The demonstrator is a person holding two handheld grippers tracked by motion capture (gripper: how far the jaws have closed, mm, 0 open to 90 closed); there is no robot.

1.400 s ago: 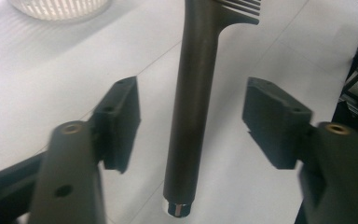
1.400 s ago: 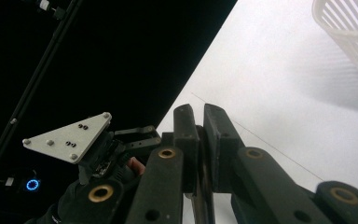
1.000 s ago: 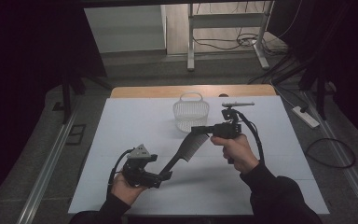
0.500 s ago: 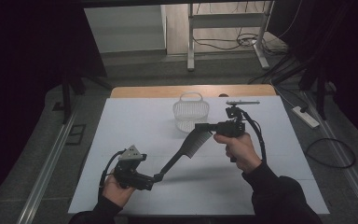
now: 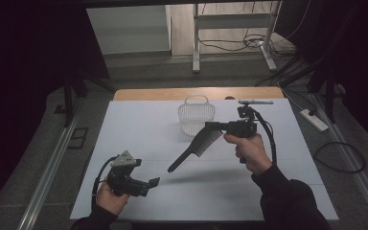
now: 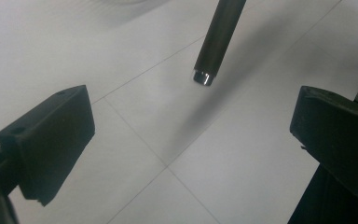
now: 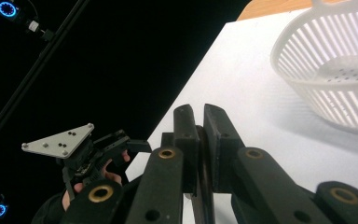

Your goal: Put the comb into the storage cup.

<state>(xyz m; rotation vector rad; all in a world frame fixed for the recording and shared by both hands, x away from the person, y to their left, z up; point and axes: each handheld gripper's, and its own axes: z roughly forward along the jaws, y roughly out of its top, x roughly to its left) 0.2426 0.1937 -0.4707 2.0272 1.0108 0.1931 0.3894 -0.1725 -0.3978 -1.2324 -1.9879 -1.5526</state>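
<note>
Black plastic comb (image 5: 197,145), light, stiff, smooth-handled: right gripper (image 5: 210,126) fingers pinch its toothed head above worktop (image 5: 139,124) centre; left gripper (image 5: 154,181) fingers spread, empty, near front-left edge.

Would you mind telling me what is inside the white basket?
The white basket looks empty: its slatted wall and perforated floor show bare. Its near wall and the picture's edge hide part of the floor, so that part is unconfirmed.
</note>
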